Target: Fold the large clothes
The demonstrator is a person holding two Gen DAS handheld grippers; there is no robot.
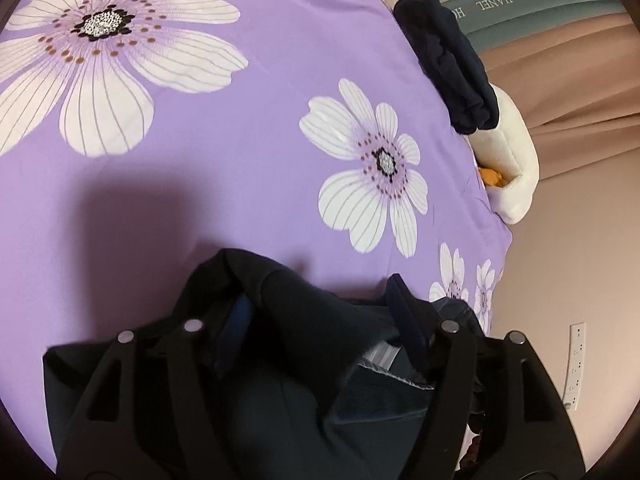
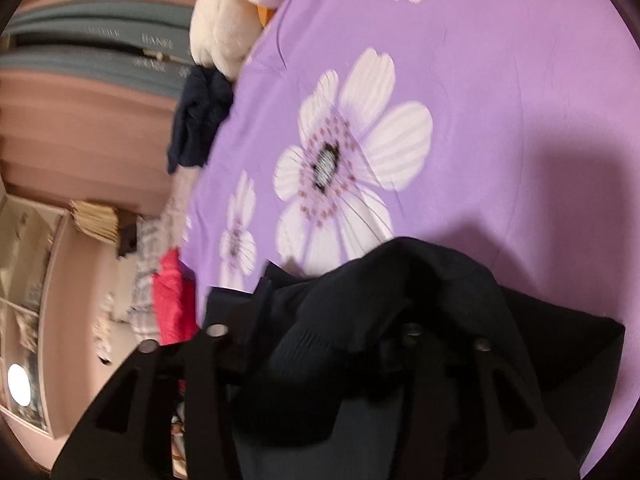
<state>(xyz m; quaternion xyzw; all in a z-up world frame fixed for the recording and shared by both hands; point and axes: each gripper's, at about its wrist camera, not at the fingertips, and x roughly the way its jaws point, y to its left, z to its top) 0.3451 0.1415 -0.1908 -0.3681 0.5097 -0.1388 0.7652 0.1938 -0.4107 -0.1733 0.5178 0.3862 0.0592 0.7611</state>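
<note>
Dark garment (image 1: 296, 320) lies bunched at the near edge of the purple flowered bedspread (image 1: 240, 128), nearer than the big flower (image 1: 368, 168).

Left hand-held gripper (image 1: 320, 330): jaws apart, cloth loose between them.

Right hand-held gripper (image 2: 314, 330): same (blurred).

Probably soft, limp and light; take a hem or ribbed cuff (image 2: 304, 344), not the bulk.

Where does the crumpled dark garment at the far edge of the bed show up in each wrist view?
Left wrist: crumpled dark garment upper right, at the bed's edge.
Right wrist: same garment upper left, below the cream plush toy.
Shared landmark: the plush toy touching it.
</note>
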